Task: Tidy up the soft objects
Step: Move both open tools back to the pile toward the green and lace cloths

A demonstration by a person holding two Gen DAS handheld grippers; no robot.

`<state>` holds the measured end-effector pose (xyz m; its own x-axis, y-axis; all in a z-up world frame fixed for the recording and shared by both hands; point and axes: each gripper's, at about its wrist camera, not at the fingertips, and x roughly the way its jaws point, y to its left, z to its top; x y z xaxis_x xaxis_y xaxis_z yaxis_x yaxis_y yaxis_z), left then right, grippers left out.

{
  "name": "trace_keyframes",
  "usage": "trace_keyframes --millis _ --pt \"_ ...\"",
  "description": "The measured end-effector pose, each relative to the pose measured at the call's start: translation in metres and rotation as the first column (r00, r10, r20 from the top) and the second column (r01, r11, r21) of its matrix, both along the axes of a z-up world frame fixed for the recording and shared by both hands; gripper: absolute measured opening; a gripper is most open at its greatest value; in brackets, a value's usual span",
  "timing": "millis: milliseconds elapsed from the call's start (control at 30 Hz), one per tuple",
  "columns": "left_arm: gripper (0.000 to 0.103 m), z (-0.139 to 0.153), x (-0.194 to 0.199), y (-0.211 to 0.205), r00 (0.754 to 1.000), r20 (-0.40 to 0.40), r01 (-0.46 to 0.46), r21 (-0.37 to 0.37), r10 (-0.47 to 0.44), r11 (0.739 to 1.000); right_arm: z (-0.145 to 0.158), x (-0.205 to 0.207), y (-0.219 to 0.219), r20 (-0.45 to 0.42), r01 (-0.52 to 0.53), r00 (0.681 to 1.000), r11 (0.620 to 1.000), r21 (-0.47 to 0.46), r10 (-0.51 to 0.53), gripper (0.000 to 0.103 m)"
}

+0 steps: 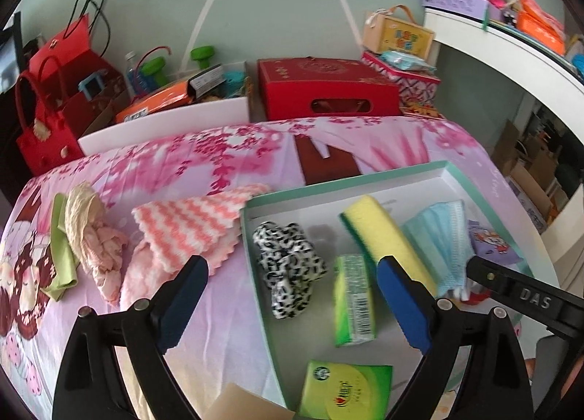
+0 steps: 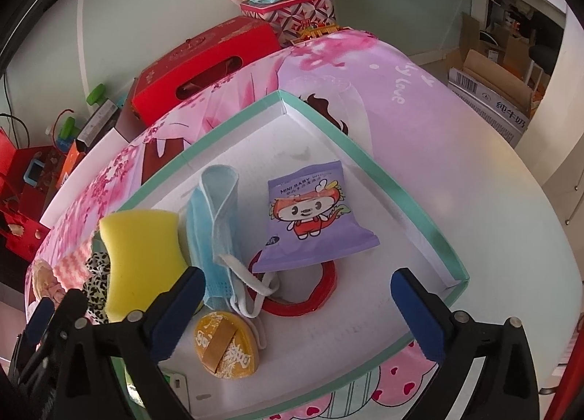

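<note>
Several soft things lie inside a shallow white tray (image 1: 450, 169) with a mint-green rim, which rests on a bench covered by a pink floral cloth (image 1: 226, 150). In the tray, a yellow sponge (image 1: 379, 228) with a green scouring side sits between a black-and-white leopard-print scrunchie (image 1: 288, 266) and a crumpled pale-blue face mask (image 2: 215, 215) with white ear loops. Just beside the mask lies a purple wipes packet (image 2: 314, 215) printed with a cartoon figure, its lower edge over a red ring (image 2: 317, 296). A round orange pouch (image 2: 226, 347) sits nearest the right wrist camera. Two green tissue packs (image 1: 354, 299) lie at the near end of the tray in the left view.

Outside the tray, on the cloth, are a pink-and-white zigzag towel (image 1: 189, 223), a cream and pink lace bundle (image 1: 95, 234) and a green strip of fabric (image 1: 62, 255).

Both tongs stand wide with nothing between their blue pads: the left tongs (image 1: 292, 299) above the scrunchie, the right tongs (image 2: 297, 314) above the red ring.
</note>
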<state>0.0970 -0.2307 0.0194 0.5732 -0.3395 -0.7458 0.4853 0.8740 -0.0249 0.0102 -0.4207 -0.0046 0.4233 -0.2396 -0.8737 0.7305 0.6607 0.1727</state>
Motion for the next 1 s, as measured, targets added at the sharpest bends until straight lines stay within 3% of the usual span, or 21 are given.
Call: trace_keyframes --millis 700,1000 --pt "0.099 -0.012 0.023 0.028 0.991 -0.075 -0.114 0.008 0.115 0.993 0.003 0.011 0.014 -0.008 -0.037 0.999 0.999 -0.009 0.037 0.103" --pt "0.099 -0.005 0.043 0.077 0.966 -0.101 -0.238 -0.009 0.236 0.971 0.027 0.028 0.05 0.053 -0.105 0.993 0.992 -0.062 0.109 0.103"
